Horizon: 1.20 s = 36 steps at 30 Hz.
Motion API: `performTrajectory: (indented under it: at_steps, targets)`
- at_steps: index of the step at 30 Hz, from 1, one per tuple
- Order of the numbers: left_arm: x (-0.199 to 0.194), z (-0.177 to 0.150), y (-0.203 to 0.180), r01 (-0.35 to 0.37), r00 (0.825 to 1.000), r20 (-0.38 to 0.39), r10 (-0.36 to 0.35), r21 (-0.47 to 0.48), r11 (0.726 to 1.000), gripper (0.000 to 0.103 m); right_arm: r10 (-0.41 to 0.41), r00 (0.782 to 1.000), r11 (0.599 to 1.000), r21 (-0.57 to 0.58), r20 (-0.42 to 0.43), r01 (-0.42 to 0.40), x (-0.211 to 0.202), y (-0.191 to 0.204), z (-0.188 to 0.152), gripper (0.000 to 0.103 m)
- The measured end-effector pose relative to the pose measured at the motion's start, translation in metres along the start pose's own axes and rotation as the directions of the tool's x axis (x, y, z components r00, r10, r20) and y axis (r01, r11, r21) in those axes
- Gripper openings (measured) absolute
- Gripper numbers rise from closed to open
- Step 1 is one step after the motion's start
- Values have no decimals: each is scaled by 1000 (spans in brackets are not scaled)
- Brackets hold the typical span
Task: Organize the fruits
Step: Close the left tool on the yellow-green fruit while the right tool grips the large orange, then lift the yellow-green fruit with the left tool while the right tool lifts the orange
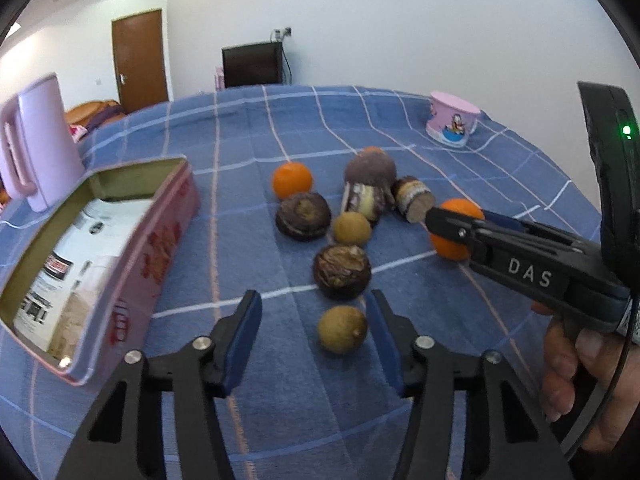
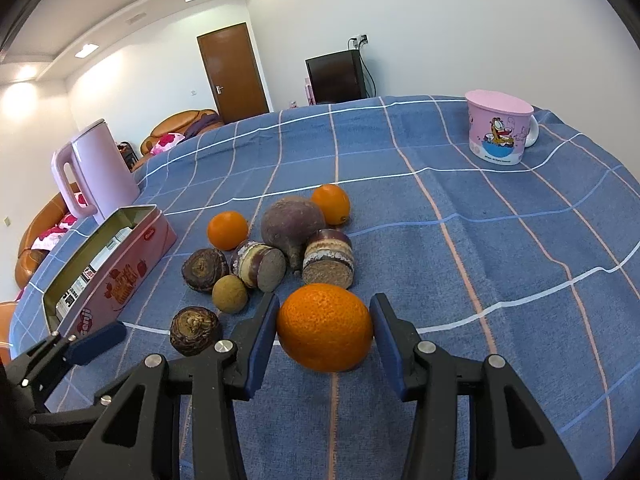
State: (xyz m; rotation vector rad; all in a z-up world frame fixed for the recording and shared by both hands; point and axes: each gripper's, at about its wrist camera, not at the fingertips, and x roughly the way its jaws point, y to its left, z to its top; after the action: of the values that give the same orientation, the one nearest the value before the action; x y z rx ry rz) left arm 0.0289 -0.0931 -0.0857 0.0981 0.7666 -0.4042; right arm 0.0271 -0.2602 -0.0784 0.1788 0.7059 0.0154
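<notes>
Fruits sit clustered mid-table on the blue checked cloth (image 2: pixel 500 240). Nearest: small tan fruit (image 1: pixel 343 329) lies betw. the left gripper (image 1: pixel 314 312) pads, not touching, jaws apart. Right gripper (image 2: pixel 324 320) is pinching an orange (image 2: pixel 325 327). Beyond: brown water chestnuts, more oranges. Pink tin (image 1: pixel 132 248) at left, pink mug (image 2: pixel 498 130) far back.

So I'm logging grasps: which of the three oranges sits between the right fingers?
The orange nearest the camera, in front of the pile, between the right gripper's fingers; the other two lie behind.
</notes>
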Motion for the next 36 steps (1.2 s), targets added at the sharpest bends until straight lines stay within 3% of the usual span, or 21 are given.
performTrajectory:
  at_steps: [4, 8, 10, 12, 36]
  targets:
    - [4, -1, -3, 21, 1000, -24, -20, 8, 1000, 51, 7, 1000, 1000, -2, -1, -7, 0, 0, 0, 49]
    - [10, -5, -8, 42, 997, -64, -40, 22, 999, 41, 16, 1000, 1000, -1, 3, -16, -1, 0, -1, 49]
    - [9, -6, -13, 36, 998, -57, -34, 47, 998, 29, 19, 1000, 1000, -6, 5, -19, -1, 1, -1, 49]
    - [9, -7, -14, 33, 998, -51, -30, 53, 998, 26, 18, 1000, 1000, -16, 6, -17, -2, 3, -2, 49]
    - [-9, -7, 3, 6, 996, 88, -6, -9, 1000, 26, 35, 993, 995, -93, 113, -25, -19, 15, -9, 49]
